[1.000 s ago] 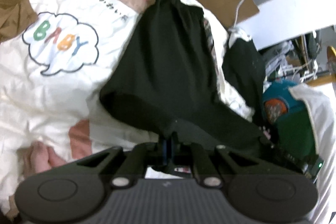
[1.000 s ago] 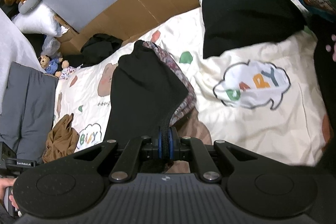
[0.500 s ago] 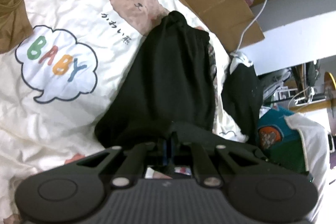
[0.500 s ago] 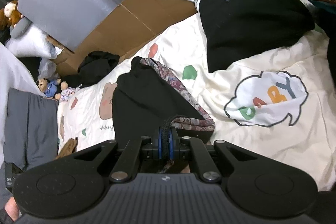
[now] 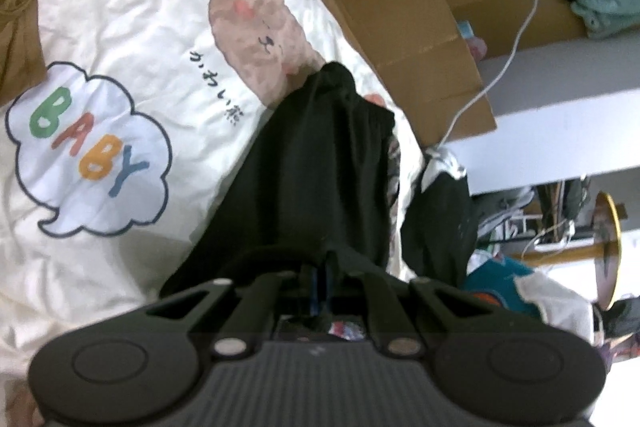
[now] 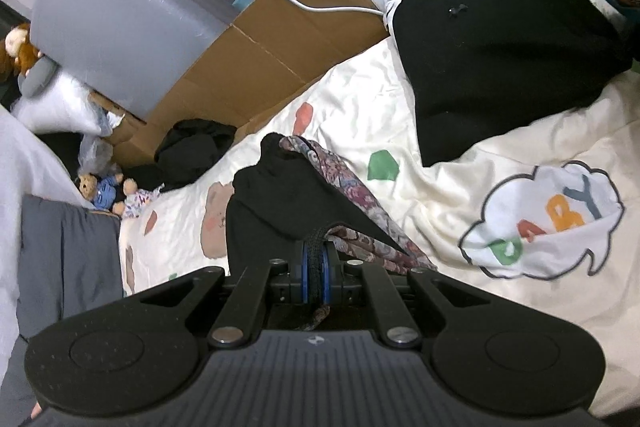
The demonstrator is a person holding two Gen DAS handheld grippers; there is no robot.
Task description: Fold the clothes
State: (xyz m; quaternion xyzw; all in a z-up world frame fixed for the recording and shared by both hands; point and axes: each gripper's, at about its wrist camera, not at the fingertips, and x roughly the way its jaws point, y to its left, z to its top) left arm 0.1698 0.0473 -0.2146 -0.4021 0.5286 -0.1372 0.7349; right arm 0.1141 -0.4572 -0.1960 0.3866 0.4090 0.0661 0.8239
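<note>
Both the left gripper point(image 5: 320, 283) and right gripper point(image 6: 316, 267) pinch the black floral-lined garment point(image 5: 316, 171), its length stretching away toward the flattened brown cardboard point(image 6: 260, 55).

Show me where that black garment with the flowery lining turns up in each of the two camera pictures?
Left wrist view: the black garment runs from centre down to the left gripper, whose fingers pinch it.
Right wrist view: it lies left of centre, pinched in the right gripper.
Shared landmark: the cardboard box beyond the bed.
</note>
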